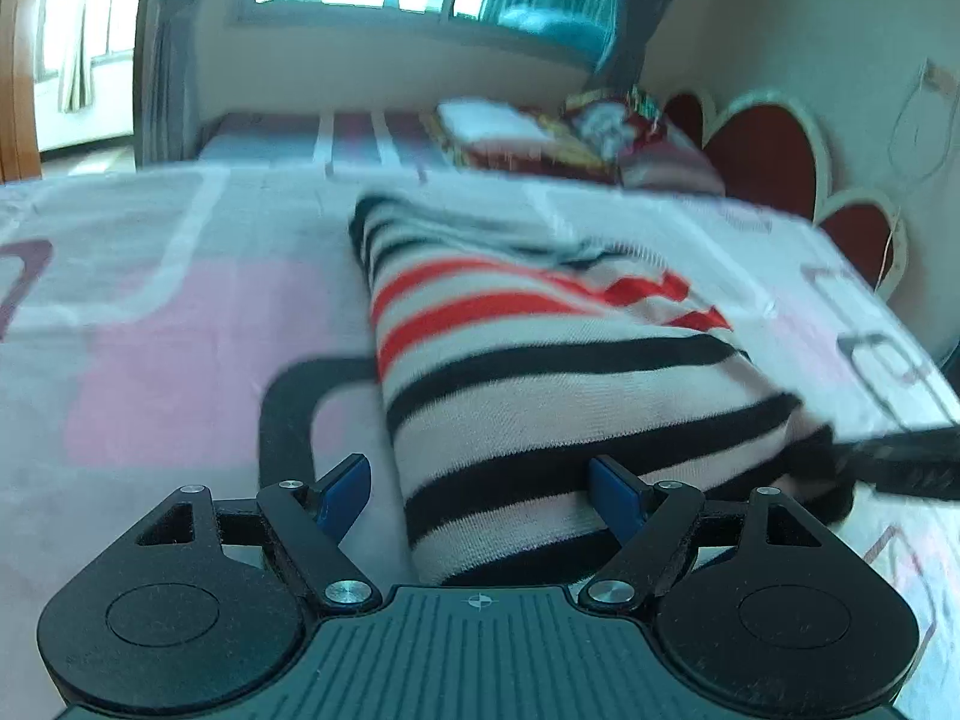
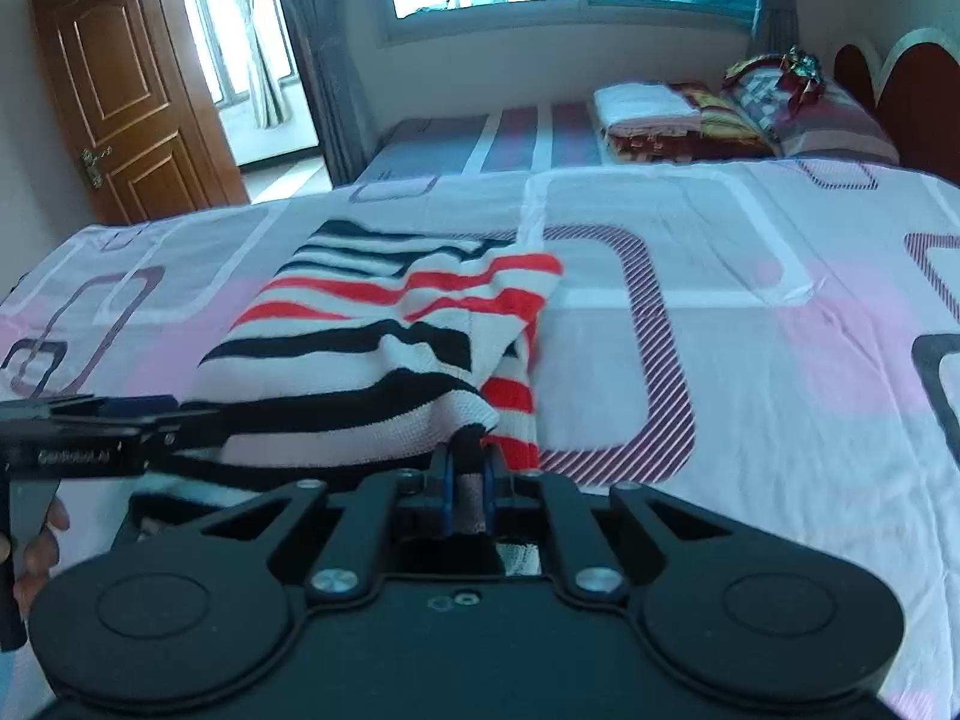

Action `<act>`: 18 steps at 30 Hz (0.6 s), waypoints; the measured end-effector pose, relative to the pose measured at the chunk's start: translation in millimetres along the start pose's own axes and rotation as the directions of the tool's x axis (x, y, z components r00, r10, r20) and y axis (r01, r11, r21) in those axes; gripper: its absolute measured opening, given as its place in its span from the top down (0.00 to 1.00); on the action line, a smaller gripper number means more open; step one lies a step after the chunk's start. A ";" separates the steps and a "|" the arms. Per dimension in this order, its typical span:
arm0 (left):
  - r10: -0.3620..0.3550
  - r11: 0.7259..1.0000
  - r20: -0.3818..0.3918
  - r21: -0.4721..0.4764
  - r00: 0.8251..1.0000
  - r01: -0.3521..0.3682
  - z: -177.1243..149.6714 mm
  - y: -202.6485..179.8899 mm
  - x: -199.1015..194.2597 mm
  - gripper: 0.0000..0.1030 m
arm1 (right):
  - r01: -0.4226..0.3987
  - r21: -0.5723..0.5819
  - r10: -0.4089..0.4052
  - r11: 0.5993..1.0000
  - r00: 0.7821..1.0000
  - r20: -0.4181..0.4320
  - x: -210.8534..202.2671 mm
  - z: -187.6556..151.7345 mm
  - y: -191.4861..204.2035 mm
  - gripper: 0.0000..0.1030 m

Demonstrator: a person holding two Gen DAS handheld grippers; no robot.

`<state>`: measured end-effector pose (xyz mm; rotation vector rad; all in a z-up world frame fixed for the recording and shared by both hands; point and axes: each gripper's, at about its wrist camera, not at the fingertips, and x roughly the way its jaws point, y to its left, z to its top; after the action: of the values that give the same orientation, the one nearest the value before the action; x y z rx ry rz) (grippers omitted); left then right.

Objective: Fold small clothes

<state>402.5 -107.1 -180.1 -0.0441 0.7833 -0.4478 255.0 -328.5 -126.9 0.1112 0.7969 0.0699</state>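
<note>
A knitted white sweater with black and red stripes (image 2: 384, 324) lies partly folded on a bed covered by a pink-and-white sheet printed with rounded rectangles (image 2: 750, 312). The right gripper (image 2: 467, 480) has its jaws pinched tight on the garment's near hem. The left gripper (image 1: 480, 483) holds its jaws wide apart, straddling the sweater's near edge (image 1: 540, 420) without pressing it.
</note>
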 end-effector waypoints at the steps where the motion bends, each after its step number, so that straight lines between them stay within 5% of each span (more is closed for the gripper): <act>1: -0.005 1.000 -0.015 0.000 1.000 0.005 -2.2 0.3 3.7 0.23 | 0.000 0.024 0.001 1.000 0.999 -0.043 9.4 -3.5 -4.8 0.90; 3: -0.005 1.000 -0.008 0.017 1.000 0.005 -3.8 0.0 2.7 0.23 | 0.009 0.065 0.000 0.998 0.992 -0.125 28.1 -17.9 -11.1 0.83; 6: -0.004 0.999 -0.011 0.045 1.000 0.005 -1.6 -0.9 -0.8 0.23 | 0.042 0.064 -0.036 0.997 0.995 -0.094 18.9 -23.6 -6.7 0.64; 18: -0.035 0.994 0.017 0.108 0.999 0.033 12.1 -13.8 -33.3 0.23 | 0.120 0.131 -0.126 0.984 0.991 0.039 -41.6 -12.6 3.9 0.61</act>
<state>385.0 -107.6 -146.3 0.0387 0.7396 -0.5203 216.9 -328.1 -105.6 0.1847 0.7590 -0.1014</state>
